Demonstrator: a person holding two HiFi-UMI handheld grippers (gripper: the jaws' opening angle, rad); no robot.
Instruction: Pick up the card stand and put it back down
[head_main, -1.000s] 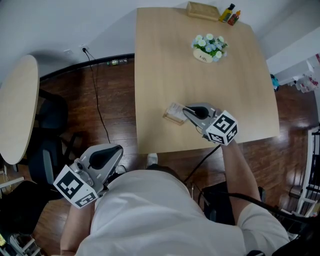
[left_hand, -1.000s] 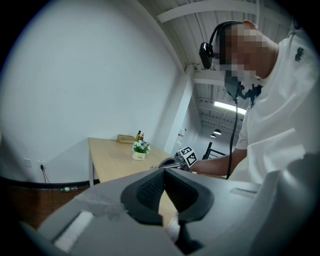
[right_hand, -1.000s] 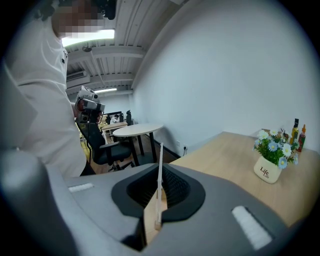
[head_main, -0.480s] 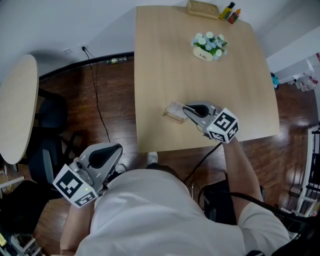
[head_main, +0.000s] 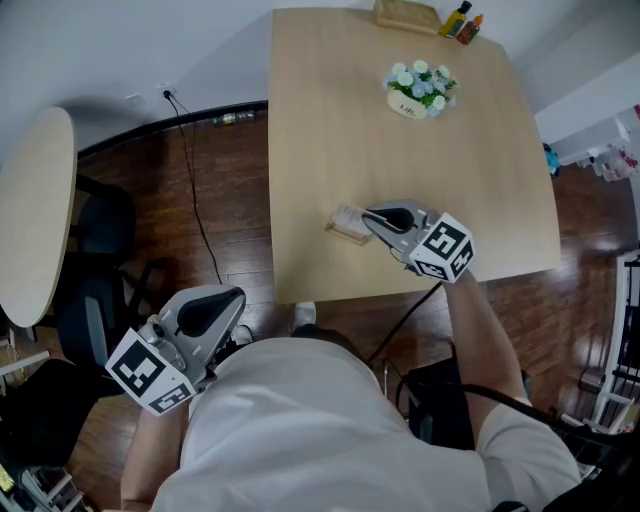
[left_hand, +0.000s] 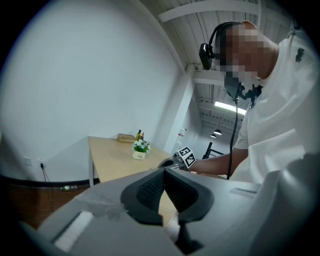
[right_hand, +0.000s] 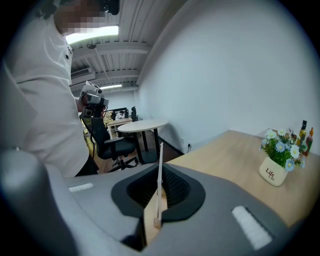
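Near the front edge of the wooden table (head_main: 330, 120), pinched the card stand (head_main: 346, 226) in the right gripper (head_main: 368, 217), with both jaws closed flat on its thin clear panel. Saw that panel edge-on between the jaws in the right gripper view, standing upright, with the stand's pale wooden base just below it. Could not tell whether the base touched the tabletop or hung just above it. Held the left gripper (head_main: 236, 300) off the table, low beside the white shirt (head_main: 300, 430) and over the dark wood floor (head_main: 230, 200), with jaws pressed together on nothing. Found the flower pot (head_main: 418, 95) well apart from the stand, toward the table's far side, and a wooden tray (head_main: 405, 17) with two small bottles (head_main: 460, 26) at the far edge. Noted a round table (head_main: 35, 220) and a dark office chair (head_main: 100, 290) off to the left.
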